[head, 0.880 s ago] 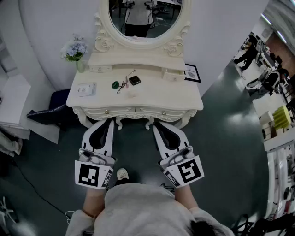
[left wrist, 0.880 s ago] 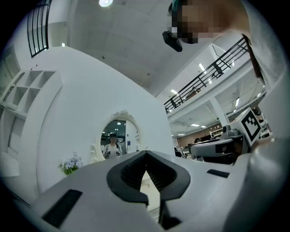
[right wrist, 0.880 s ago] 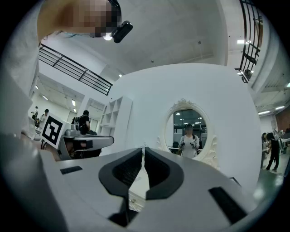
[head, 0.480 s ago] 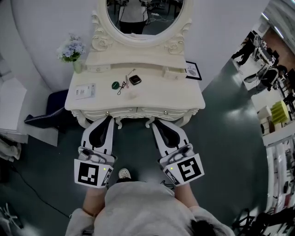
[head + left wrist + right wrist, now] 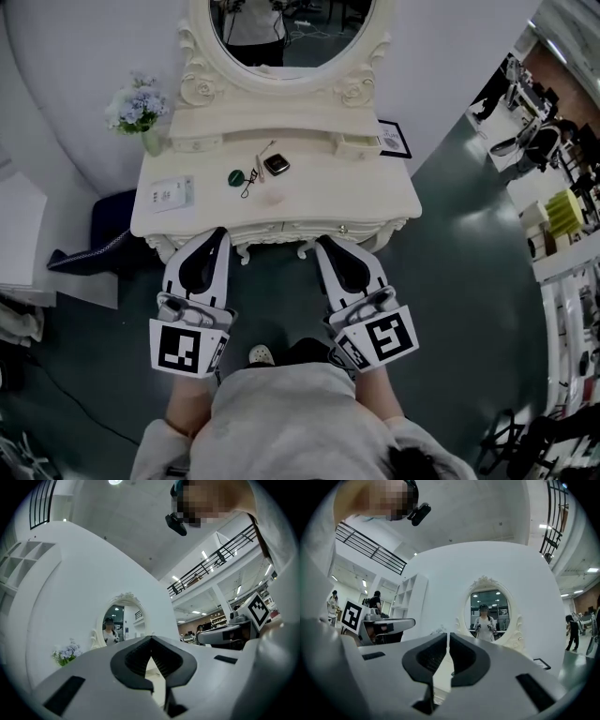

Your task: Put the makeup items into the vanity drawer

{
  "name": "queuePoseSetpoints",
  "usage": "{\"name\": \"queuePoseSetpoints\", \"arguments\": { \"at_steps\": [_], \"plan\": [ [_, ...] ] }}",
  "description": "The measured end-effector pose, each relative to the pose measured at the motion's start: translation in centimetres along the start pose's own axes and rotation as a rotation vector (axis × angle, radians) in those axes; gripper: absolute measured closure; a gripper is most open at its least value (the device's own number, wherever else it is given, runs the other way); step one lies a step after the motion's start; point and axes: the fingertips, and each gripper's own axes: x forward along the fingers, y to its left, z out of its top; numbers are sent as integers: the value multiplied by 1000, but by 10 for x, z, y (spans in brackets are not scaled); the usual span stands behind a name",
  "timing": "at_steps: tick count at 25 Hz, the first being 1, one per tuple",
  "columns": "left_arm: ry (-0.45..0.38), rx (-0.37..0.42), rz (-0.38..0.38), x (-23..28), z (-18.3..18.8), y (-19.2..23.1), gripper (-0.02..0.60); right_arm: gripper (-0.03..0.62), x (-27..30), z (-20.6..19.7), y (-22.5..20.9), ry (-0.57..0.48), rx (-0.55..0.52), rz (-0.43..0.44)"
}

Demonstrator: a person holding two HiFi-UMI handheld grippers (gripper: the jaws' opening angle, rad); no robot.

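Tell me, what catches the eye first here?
A cream vanity table with an oval mirror fills the top of the head view, small makeup items lying on it. Below, the left gripper and right gripper, both empty, point at its front edge.

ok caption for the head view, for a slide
Shut and empty, the left gripper and right gripper hover before the vanity, makeup items lying on top.

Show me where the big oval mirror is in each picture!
Head view: the mirror sits top middle, cut by the edge, above the vanity.
Left gripper view: mirror left of middle, just above the fingers.
Right gripper view: mirror right of middle, above the fingers.
Shared landmark: the person's reflection in its glass.
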Motion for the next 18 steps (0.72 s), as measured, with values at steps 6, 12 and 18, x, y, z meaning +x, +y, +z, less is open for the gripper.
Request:
{"name": "queuePoseSetpoints", "arguments": {
  "at_steps": [6, 12, 18],
  "plan": [
    [-19, -10, -3, 19, -7, 10, 568, 562, 15, -6, -15, 17, -13, -10],
    [6, -4, 12, 48, -21, 23, 568, 562, 46, -13, -44, 11, -5, 0],
    [20, 24, 39, 89, -32, 34, 568, 562, 85, -21, -77, 12, 3, 44]
  ]
}}
